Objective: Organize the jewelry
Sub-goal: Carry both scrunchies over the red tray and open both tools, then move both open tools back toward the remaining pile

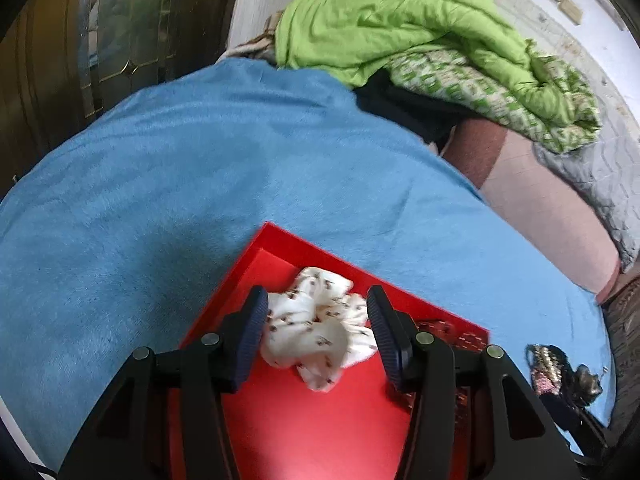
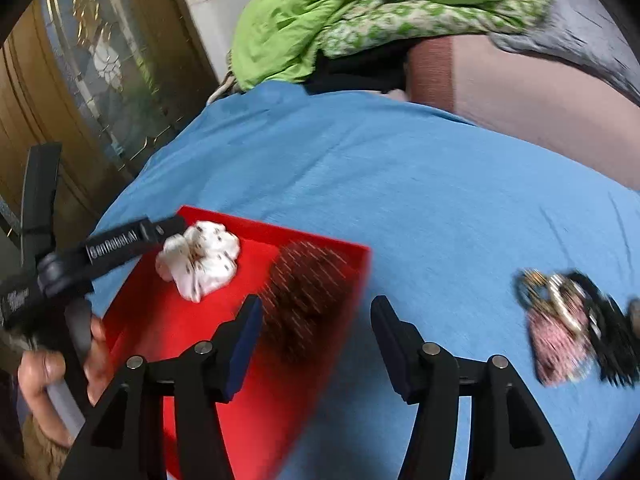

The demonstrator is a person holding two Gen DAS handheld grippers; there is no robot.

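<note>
A red tray [image 1: 280,420] lies on a blue cloth [image 1: 160,200]. A white patterned scrunchie [image 1: 320,328] lies in the tray between the open fingers of my left gripper [image 1: 316,320]; the pads stand beside it, not squeezing. A dark red patterned item [image 1: 440,330] lies in the tray's right part, also in the right wrist view [image 2: 308,300]. My right gripper [image 2: 316,332] is open and empty above the tray's right edge [image 2: 360,256]. The scrunchie [image 2: 204,260] and the left gripper [image 2: 120,240] show there too. A pile of jewelry and hair pieces [image 2: 568,328] lies to the right on the cloth.
A green quilt [image 1: 420,32] is heaped at the back on a pinkish bed surface [image 1: 540,200]. A wooden door with glass panels [image 2: 80,80] stands at the left. The jewelry pile also shows in the left wrist view [image 1: 556,372].
</note>
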